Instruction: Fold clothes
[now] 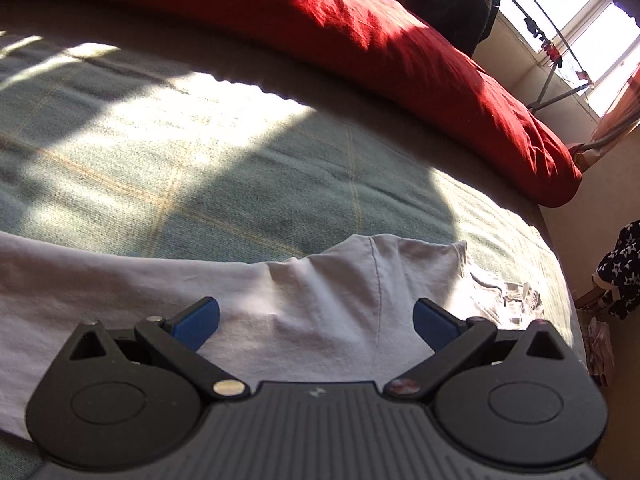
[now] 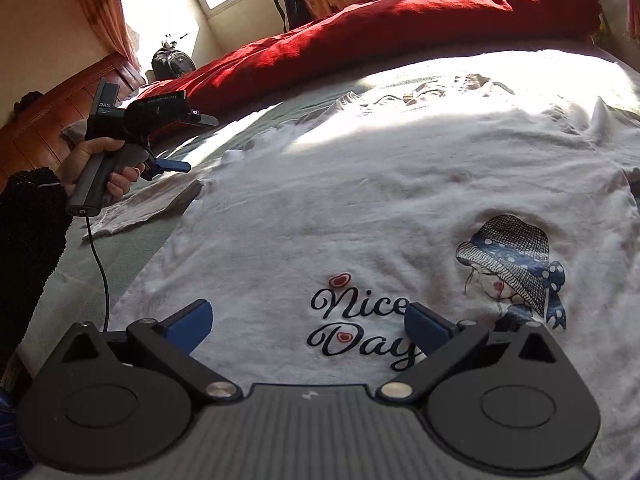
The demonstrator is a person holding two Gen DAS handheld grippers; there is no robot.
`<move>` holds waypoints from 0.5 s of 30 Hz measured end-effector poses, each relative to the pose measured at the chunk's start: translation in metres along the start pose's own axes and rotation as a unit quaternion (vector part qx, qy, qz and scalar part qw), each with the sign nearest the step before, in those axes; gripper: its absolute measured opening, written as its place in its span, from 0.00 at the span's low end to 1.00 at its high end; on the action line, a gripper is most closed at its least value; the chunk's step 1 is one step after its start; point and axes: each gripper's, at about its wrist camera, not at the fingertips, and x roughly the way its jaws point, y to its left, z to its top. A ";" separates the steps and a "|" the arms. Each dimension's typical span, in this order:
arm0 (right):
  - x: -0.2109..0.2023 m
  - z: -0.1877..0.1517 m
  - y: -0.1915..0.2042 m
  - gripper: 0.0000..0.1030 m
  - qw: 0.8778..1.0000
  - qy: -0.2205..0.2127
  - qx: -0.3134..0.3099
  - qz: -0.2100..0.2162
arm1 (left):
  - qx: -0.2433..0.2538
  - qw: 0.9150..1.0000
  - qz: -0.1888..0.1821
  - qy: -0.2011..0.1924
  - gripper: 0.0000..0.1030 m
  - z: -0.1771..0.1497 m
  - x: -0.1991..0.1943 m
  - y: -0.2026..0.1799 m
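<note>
Two low wrist views, shared bed (image 1: 280,168)

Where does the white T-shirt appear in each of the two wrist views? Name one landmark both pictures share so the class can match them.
Left wrist view: the white T-shirt lies across the lower half, a sleeve in front of the open left gripper.
Right wrist view: it fills the centre and right, print facing up, under the open right gripper.
Shared landmark: the red duvet along the far side of the bed.

Black hand-held gripper (image 2: 174,166), blue fingertips (image 2: 191,325), black cable (image 2: 105,280), dark knit sleeve (image 2: 30,224)
</note>
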 end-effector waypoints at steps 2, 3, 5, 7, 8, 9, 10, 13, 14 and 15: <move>0.000 0.000 0.003 1.00 1.000 0.003 -0.005 -0.005 | -0.001 1.000 0.004 -0.011 0.99 -0.001 0.011 0.010; 0.000 0.000 0.004 1.00 1.000 0.005 -0.006 -0.009 | 0.002 1.000 0.006 -0.020 0.99 0.000 0.015 0.014; 0.001 0.000 0.006 1.00 1.000 0.009 -0.009 -0.018 | 0.010 0.999 0.021 -0.043 0.99 0.004 0.015 0.017; 0.001 0.001 0.008 1.00 1.000 0.011 -0.009 -0.023 | 0.009 0.999 0.030 -0.042 0.99 0.005 0.007 0.014; -0.001 0.000 0.009 1.00 1.000 0.011 -0.010 -0.022 | 0.009 0.999 0.033 -0.040 0.99 0.005 0.003 0.012; -0.002 0.000 0.010 1.00 1.000 0.011 -0.011 -0.021 | 0.014 0.999 0.025 -0.039 0.99 0.002 -0.003 0.008; -0.003 0.000 0.011 1.00 1.000 0.010 -0.014 -0.020 | 0.023 0.999 0.004 -0.041 0.99 -0.004 -0.011 0.003; -0.004 -0.001 0.016 1.00 1.000 0.011 -0.018 -0.020 | 0.037 0.996 -0.070 -0.029 0.99 -0.024 -0.029 -0.012; -0.004 -0.001 0.018 1.00 1.000 0.012 -0.018 -0.018 | 0.034 0.995 -0.094 -0.017 0.99 -0.030 -0.030 -0.016; -0.003 -0.001 0.020 1.00 1.000 0.014 -0.018 -0.016 | 0.032 0.993 -0.118 -0.005 0.99 -0.036 -0.031 -0.020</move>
